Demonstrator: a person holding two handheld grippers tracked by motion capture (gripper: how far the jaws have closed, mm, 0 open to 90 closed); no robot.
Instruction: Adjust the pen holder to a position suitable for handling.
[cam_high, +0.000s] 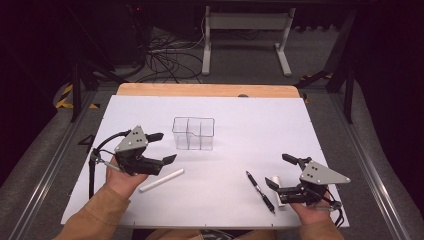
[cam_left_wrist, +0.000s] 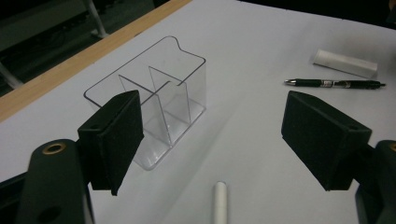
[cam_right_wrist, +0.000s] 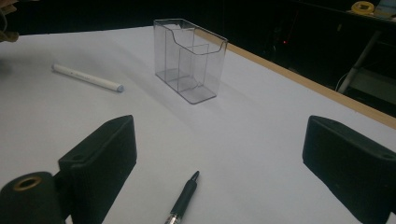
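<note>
Nearest, the left gripper (cam_high: 159, 148) hangs wide and empty just above the white marker (cam_high: 161, 180), the clear organizer (cam_high: 193, 133) beyond, while the black pen (cam_high: 260, 192) and white eraser (cam_high: 276, 183) lie by the open, empty right gripper (cam_high: 280, 171).

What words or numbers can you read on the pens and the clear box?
None can be read. The black pen has a silver band, but any print on it is too small to tell. The white pen shows tiny dark specks, too blurred to read. The clear box and the white block look plain.
</note>
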